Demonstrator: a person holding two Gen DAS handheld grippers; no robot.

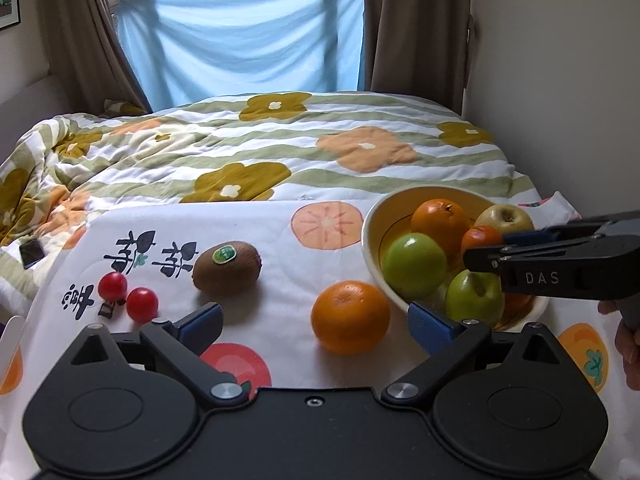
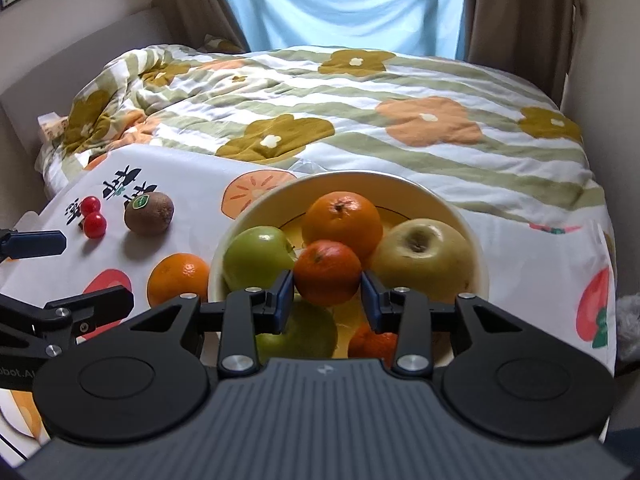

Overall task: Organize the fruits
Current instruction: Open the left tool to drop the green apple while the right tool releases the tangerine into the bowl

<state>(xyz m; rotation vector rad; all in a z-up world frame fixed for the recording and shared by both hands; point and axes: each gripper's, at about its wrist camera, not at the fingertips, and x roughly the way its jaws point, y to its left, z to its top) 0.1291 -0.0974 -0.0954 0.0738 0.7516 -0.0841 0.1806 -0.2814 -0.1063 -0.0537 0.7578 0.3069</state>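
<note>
A cream bowl [image 1: 370, 236] [image 2: 476, 240] holds two green apples [image 2: 258, 258], a yellow apple [image 2: 424, 254], an orange [image 2: 342, 220] and small tangerines. My right gripper [image 2: 327, 298] hangs over the bowl with its blue pads either side of a reddish tangerine [image 2: 328, 272]; the jaws look close to it, and contact is unclear. The right gripper also shows in the left wrist view [image 1: 484, 254]. My left gripper [image 1: 316, 324] is open and empty, just before a loose orange [image 1: 350, 316] on the cloth. A kiwi [image 1: 227, 267] and two cherry tomatoes [image 1: 128, 296] lie to the left.
The fruit lies on a white printed cloth [image 1: 280, 236] over a table, against a bed with a flowered quilt [image 1: 280, 148]. A dark phone [image 1: 32, 253] lies on the quilt at the left. A wall [image 1: 560, 80] stands at the right.
</note>
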